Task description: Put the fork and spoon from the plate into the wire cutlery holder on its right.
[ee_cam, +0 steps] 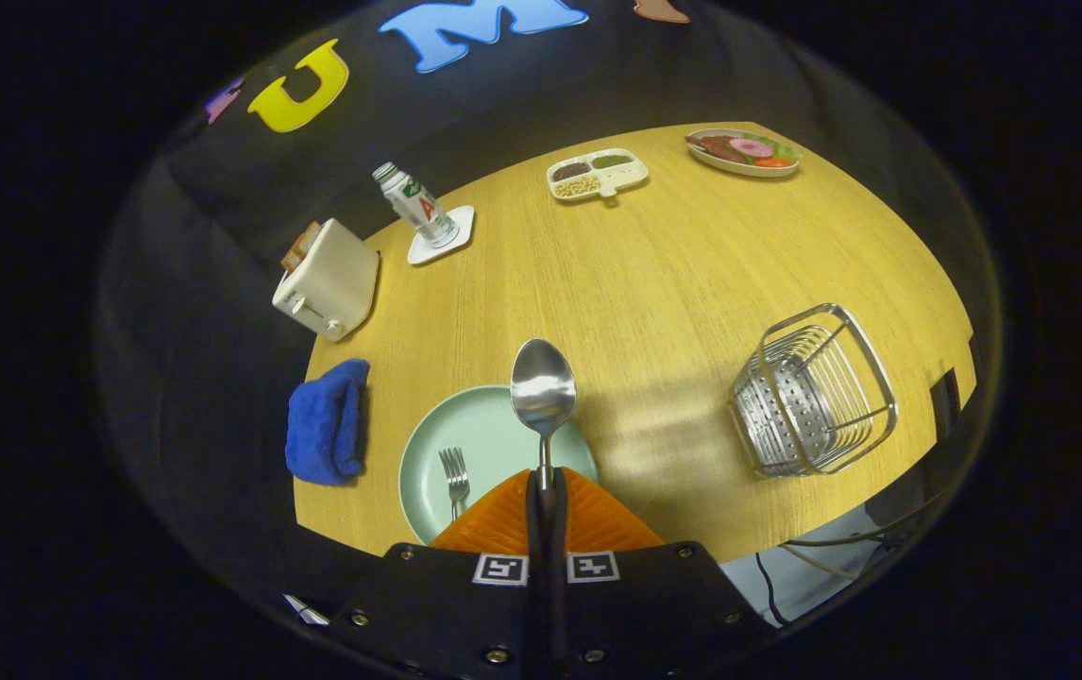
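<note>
My gripper point(546, 486) is shut on the handle of a steel spoon point(543, 389), whose bowl sticks out ahead of the orange fingers point(494, 519), lifted above the pale green plate point(475, 425). A fork point(455, 477) lies on that plate, just left of the fingers, its handle partly hidden under them. The wire cutlery holder point(810, 401) stands on the wooden table to the right of the plate, well apart from the spoon.
A blue cloth point(326, 423) lies left of the plate. Beyond are a white toaster point(329, 280), a bottle on a coaster point(418, 208), a divided snack tray point(596, 174) and a plate of food point(744, 151). The table's right edge point(961, 312) runs just past the holder.
</note>
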### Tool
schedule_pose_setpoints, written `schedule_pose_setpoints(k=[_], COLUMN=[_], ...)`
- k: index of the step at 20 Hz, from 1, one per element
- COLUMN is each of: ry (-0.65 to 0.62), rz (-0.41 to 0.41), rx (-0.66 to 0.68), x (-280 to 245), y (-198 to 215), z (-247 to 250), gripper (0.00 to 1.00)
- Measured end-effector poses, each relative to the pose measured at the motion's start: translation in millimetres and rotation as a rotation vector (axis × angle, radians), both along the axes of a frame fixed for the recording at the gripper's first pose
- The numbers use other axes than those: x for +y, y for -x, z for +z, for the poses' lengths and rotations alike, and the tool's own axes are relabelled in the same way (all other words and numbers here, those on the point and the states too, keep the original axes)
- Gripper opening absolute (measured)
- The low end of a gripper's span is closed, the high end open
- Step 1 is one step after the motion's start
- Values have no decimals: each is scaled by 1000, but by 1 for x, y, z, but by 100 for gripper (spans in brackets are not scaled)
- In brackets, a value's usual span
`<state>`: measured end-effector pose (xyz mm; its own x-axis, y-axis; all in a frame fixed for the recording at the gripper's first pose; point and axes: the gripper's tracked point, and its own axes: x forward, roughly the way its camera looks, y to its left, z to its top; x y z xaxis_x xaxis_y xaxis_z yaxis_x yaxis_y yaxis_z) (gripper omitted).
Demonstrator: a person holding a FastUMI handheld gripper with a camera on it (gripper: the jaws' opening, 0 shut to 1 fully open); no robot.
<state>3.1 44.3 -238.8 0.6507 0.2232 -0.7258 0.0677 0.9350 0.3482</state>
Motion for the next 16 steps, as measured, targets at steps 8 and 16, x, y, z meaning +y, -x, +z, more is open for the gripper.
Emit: schedule_pose_setpoints(k=[8, 16], ry=[-1, 9], rz=[-194, -291], rx=[-63, 20], x=[-95, -136], y=[18, 44], z=[26, 4], gripper=[1, 1])
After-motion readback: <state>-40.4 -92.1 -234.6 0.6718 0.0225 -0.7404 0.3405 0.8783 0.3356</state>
